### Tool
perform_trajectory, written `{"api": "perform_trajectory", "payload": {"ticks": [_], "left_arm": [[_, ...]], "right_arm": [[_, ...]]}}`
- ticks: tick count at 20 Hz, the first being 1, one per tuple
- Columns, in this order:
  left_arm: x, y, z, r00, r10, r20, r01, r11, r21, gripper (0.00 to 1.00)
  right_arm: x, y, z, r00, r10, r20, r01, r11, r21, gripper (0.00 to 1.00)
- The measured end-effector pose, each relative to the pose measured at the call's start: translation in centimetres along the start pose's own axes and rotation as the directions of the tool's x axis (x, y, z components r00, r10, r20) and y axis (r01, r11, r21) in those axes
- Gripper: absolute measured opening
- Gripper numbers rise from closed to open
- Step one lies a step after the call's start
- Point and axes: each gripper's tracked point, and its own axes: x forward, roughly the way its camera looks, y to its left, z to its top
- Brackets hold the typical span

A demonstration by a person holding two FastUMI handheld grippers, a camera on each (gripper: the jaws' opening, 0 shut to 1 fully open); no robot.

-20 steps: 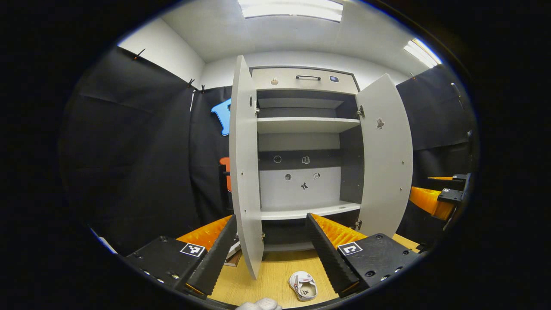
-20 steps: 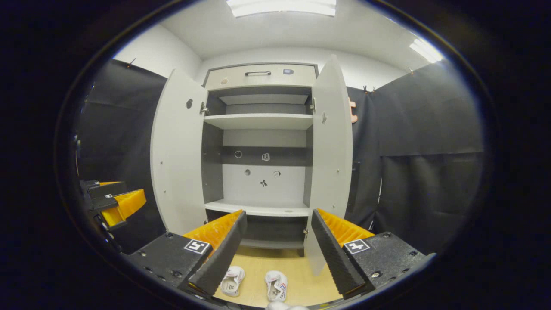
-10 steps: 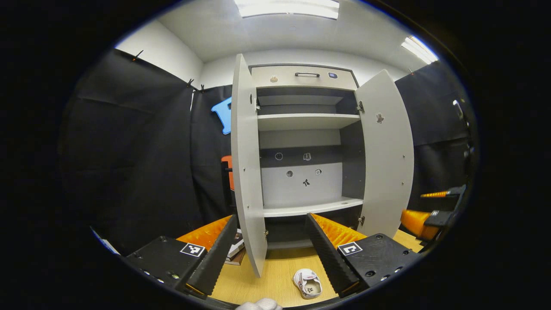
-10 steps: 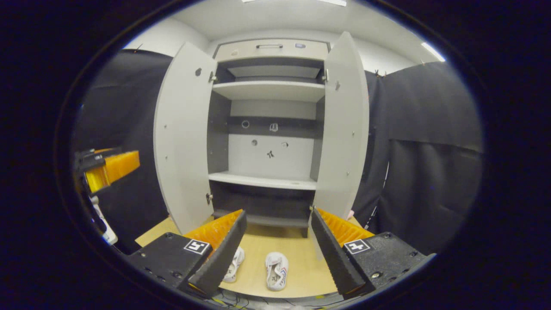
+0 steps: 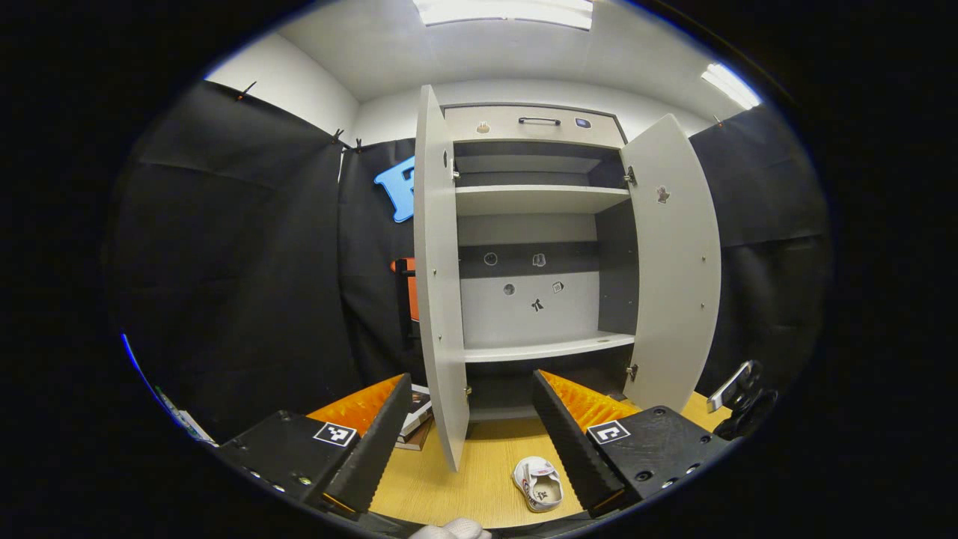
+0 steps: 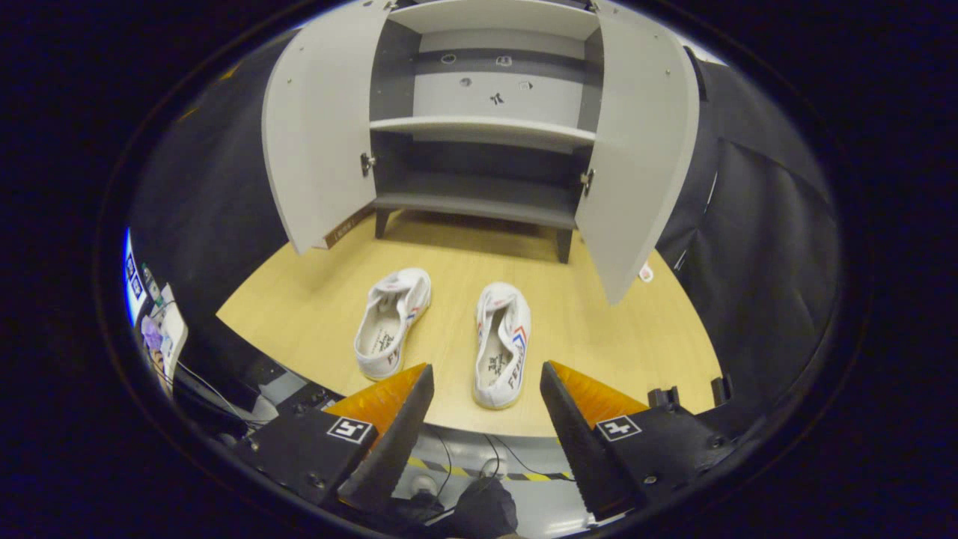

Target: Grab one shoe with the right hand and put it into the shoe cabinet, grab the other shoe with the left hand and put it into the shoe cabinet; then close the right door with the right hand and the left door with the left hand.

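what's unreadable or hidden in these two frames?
- Left gripper view: one shoe partly hidden behind the left gripper's own finger; the books by the left door half hidden behind finger and door.
- Left gripper view: stickers on the cabinet's back panel too small to identify.
- Right gripper view: cabinet top cut off by the image edge.
- Right gripper view: printing inside both shoes too small to read; small object beside the right door unidentifiable.
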Motion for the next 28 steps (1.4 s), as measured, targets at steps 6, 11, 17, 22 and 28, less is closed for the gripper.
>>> {"api": "perform_trajectory", "payload": {"ticks": [6,11,17,22,28], "left_arm": [[0.1,-0.6,0.2,1.000,0.013,-0.003,-0.013,1.000,-0.007,0.96],[0.7,-0.9,0.6,0.999,0.041,-0.011,-0.041,0.999,0.007,0.96],[2.1,-1.4,0.5,0.997,0.070,-0.029,-0.069,0.997,0.020,0.96],[3.8,-1.4,-0.2,0.994,0.096,-0.060,-0.095,0.995,0.019,0.96],[4.7,-2.0,-0.1,0.993,0.096,-0.063,-0.094,0.995,0.034,0.96]], "right_arm": [[6.1,1.4,-0.3,0.999,0.029,-0.027,-0.029,1.000,-0.007,0.81],[12.0,1.9,0.2,0.997,0.031,-0.070,-0.032,0.999,-0.019,0.80],[17.5,1.4,1.6,0.994,0.059,-0.094,-0.055,0.997,0.047,0.65],[20.5,0.6,3.2,0.996,0.061,-0.070,-0.054,0.993,0.101,0.47],[21.8,1.0,3.0,0.993,0.106,-0.058,-0.095,0.981,0.169,0.11]]}}
